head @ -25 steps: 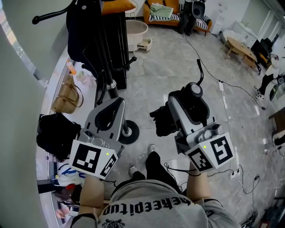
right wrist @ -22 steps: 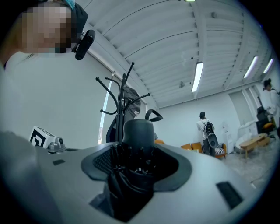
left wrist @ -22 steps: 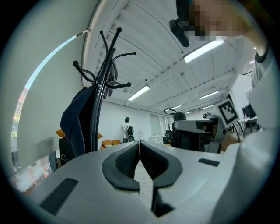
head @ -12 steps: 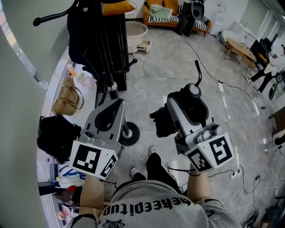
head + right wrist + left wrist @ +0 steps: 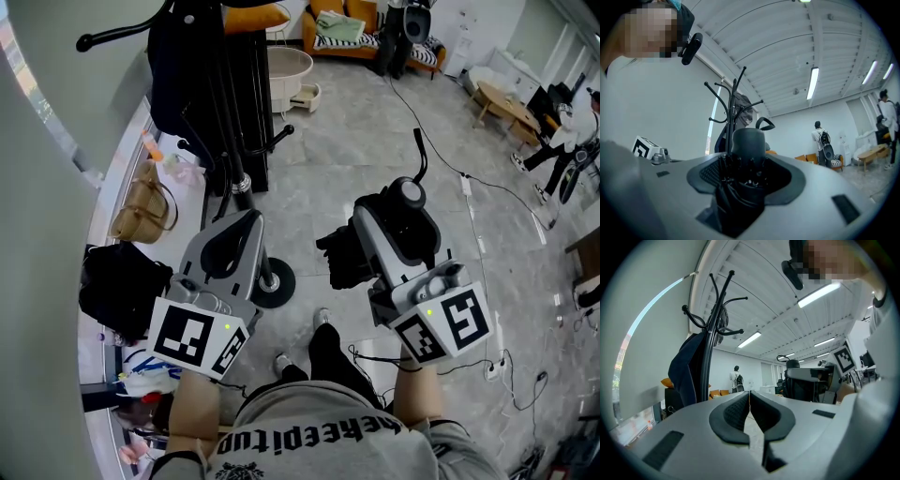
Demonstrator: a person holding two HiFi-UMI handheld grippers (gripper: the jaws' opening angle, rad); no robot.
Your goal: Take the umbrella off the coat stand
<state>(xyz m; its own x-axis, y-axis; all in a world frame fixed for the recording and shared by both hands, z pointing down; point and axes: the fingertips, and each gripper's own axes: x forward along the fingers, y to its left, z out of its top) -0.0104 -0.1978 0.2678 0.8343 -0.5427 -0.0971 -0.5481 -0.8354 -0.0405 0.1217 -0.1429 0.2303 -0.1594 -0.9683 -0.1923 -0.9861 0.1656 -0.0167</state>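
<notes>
Right claw [image 5: 746,174] clamped on the folded black umbrella [image 5: 748,140], strap loop up; umbrella held clear of the coat stand [image 5: 228,131], which rises just beyond the left claw [image 5: 750,409]; left claw's jaws together, nothing between them; removal looks done; only carrying off or setting down seems left.
</notes>
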